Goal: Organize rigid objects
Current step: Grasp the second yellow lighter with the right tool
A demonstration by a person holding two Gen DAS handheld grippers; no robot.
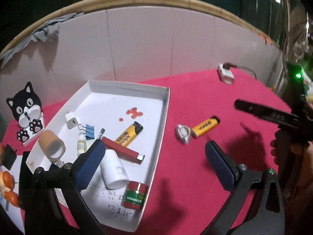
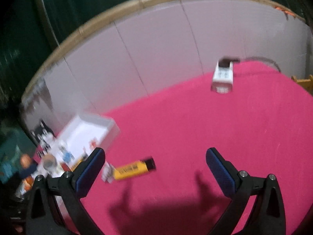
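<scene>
A white shallow box on the red cloth holds a yellow lighter, a red flat bar, a white bottle, a red-green jar, a tape roll, a binder clip and a white charger cube. A second yellow lighter and a small silver trinket lie on the cloth right of the box. My left gripper is open above the box's right edge. My right gripper is open above the cloth; its view is blurred, with the lighter near its left finger. The right gripper also shows in the left wrist view.
A white plug adapter with a cable lies at the far right of the cloth, also in the right wrist view. A black cat figure stands left of the box. A pale wall panel closes the back.
</scene>
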